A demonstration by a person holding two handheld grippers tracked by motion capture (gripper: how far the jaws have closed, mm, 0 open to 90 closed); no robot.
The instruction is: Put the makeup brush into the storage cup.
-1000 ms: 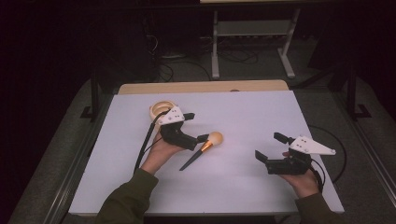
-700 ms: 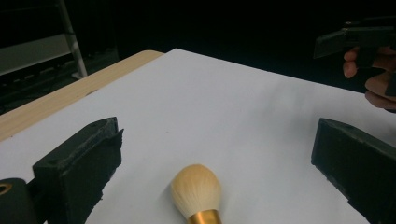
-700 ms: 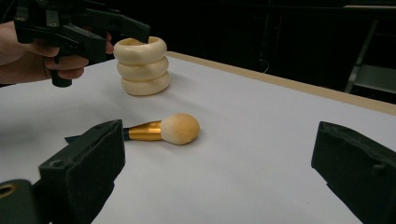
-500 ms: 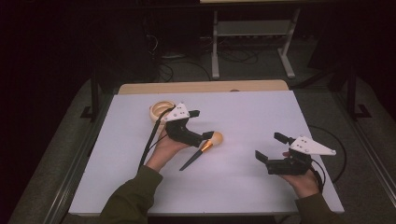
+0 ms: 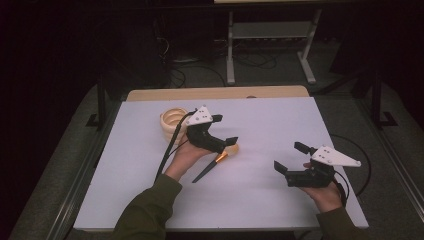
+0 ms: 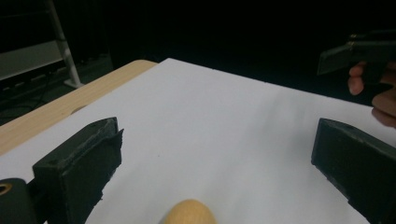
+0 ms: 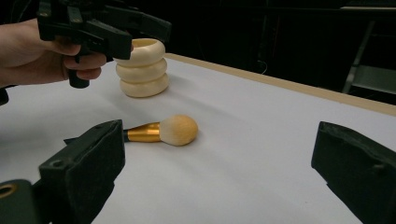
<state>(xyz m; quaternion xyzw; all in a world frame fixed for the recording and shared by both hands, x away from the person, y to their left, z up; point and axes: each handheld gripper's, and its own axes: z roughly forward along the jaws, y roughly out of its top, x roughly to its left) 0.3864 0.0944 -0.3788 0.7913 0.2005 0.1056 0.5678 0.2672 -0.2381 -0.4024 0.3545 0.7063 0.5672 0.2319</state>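
Brush [image 5: 216, 161] lies flat mid-desk [image 5: 280, 120], bare surface all round it. Ribbed holder [image 5: 173, 121] stands near its far left; right half open.

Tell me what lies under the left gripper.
Under the open left gripper lies a makeup brush on the white table. Its fluffy head peeks out between the jaws; the gripper covers part of the head from above.

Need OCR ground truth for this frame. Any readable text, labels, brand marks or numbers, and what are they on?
None: no readable word, number, label or sign.
Makeup brush: plain gold ferrule, no print visible.
Cream ribbed holder: no marking.
Left tongs and right tongs: black jaws and grey plates, no lettering.
White table cover: blank.
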